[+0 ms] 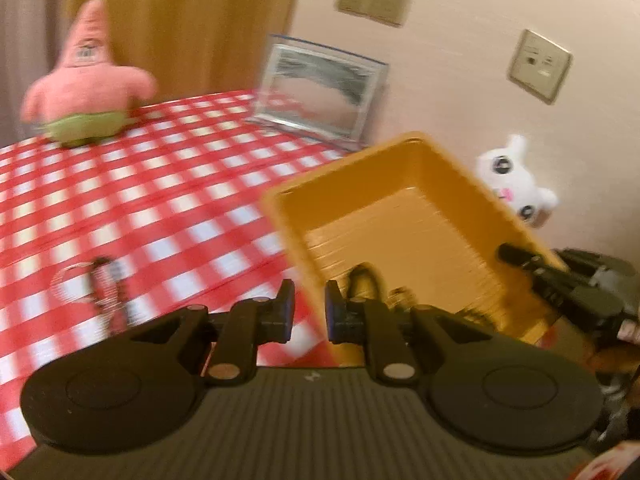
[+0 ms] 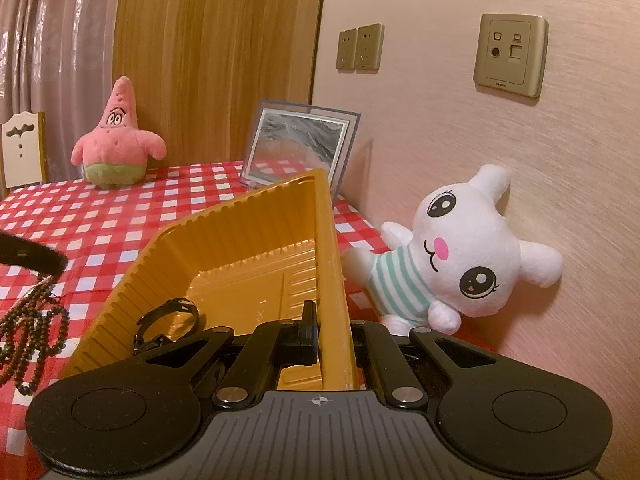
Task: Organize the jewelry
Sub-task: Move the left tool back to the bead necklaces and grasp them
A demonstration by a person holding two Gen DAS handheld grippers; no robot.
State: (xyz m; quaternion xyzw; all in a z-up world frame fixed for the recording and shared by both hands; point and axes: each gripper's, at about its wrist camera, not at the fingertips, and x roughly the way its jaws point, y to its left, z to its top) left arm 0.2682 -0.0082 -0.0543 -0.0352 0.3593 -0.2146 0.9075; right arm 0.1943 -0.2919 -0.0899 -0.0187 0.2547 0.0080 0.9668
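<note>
A yellow ribbed plastic tray [image 2: 248, 240] stands on the red checked tablecloth; it also shows in the left wrist view [image 1: 400, 216]. My right gripper [image 2: 330, 336] is shut on the tray's near right wall. A dark bracelet [image 2: 168, 320] lies inside the tray. A brown bead necklace [image 2: 32, 332] hangs at the left, below the tip of my left gripper [image 2: 32, 258]. In the blurred left wrist view my left gripper [image 1: 308, 312] has its jaws narrowly apart over the tray's near left corner, and a beaded piece [image 1: 104, 292] lies on the cloth to its left.
A pink starfish plush [image 2: 116, 144] sits at the far side of the table. A framed picture [image 2: 300, 148] leans on the wall. A white bunny plush [image 2: 460, 248] lies against the wall right of the tray. A chair [image 2: 22, 148] stands far left.
</note>
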